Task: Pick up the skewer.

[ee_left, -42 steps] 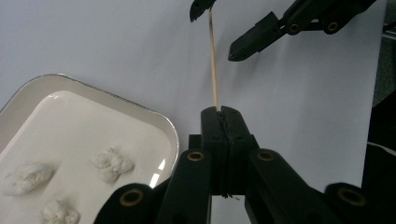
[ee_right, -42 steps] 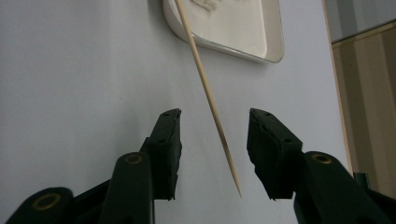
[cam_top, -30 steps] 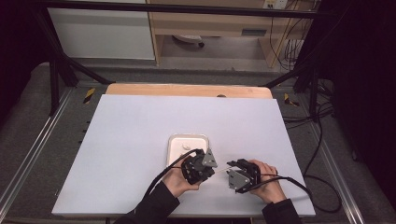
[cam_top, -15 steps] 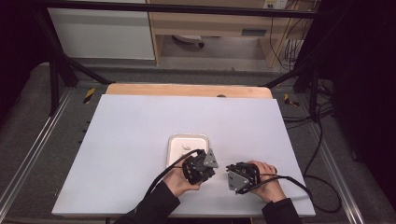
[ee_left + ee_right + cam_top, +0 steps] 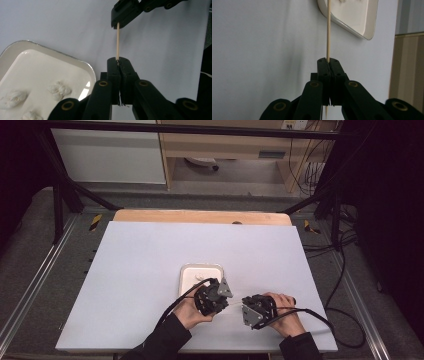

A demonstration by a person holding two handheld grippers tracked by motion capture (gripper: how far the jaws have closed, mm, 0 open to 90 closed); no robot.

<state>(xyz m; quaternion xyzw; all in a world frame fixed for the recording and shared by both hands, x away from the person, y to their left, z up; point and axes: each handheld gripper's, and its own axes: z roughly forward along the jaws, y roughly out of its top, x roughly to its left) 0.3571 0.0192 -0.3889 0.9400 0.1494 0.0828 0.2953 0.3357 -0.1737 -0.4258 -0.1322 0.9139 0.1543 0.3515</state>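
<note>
1. Now, from the high view: a white sheet-covered table [image 5: 150, 270] is seen, with a shallow white tray [image 5: 189, 276] set near its front middle. Just in front of the tray, the left gripper [image 5: 220, 306] and the right gripper [image 5: 241, 306] are held close together by two hands, tips turned toward each other. A thin pale line, the wooden skewer [image 5: 232, 303], can just be made out between them.

2. Over to the left gripper view: the left gripper [image 5: 119, 60] is seen clenched on one end of the skewer [image 5: 117, 41], its two black jaws pressed together with the stick caught at their tips. The skewer is carried straight on to the right gripper [image 5: 119, 24] farther off, where its other end is clamped. The tray [image 5: 87, 67] lies at lower left, just beside the jaws, and several white lumps [image 5: 58, 88] are seen resting in it.

3. Finally, the right gripper view: the right gripper [image 5: 328, 60] has just been closing and is now clamped on the skewer [image 5: 328, 30], which is nipped between the pads, a short tail poking out below. The stick is seen running up past the tray's [image 5: 364, 27] rim at the top.
</note>
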